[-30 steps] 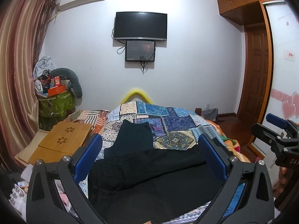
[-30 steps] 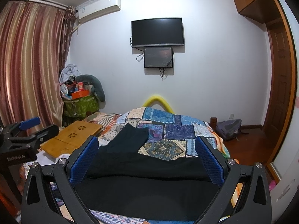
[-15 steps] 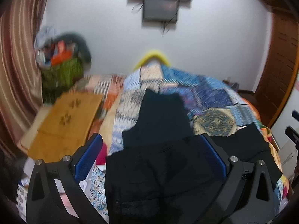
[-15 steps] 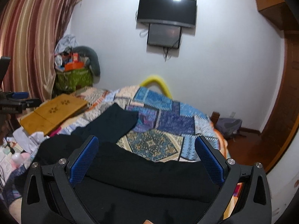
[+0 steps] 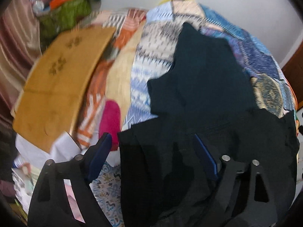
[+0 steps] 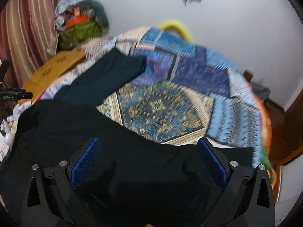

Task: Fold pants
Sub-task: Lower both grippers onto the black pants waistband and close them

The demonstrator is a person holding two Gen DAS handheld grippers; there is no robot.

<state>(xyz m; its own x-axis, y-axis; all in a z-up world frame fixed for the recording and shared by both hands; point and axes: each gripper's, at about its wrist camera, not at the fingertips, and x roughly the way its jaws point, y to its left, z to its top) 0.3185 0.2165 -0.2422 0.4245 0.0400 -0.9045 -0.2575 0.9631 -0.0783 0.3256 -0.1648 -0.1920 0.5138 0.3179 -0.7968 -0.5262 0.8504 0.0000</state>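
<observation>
Black pants (image 5: pixel 189 151) lie spread across the near end of a patchwork quilt (image 5: pixel 151 56). My left gripper (image 5: pixel 153 151) points down over their left end, its jaws closing with the cloth's edge under the gap; the blue pads (image 5: pixel 100 155) do not press on it. My right gripper (image 6: pixel 149 157) hangs open over the pants (image 6: pixel 132 170) further right, nothing between its fingers. A dark teal folded garment (image 5: pixel 204 71) lies beyond the pants on the quilt (image 6: pixel 161 109), also seen in the right wrist view (image 6: pixel 106 81). The left gripper (image 6: pixel 15 94) shows at that view's left edge.
A wooden lap table (image 5: pixel 56 83) lies left of the bed beside a pink item (image 5: pixel 110 117) and loose papers (image 5: pixel 24 179). A green bag (image 6: pixel 79 32) piled with clutter stands by the curtain (image 6: pixel 28 28). A wooden door (image 6: pixel 291 117) is at the right.
Both views have tipped down and closed in on the bed; the wall screens have slid out of sight and the pants fill the lower frame. The left jaws stand narrower than before.
</observation>
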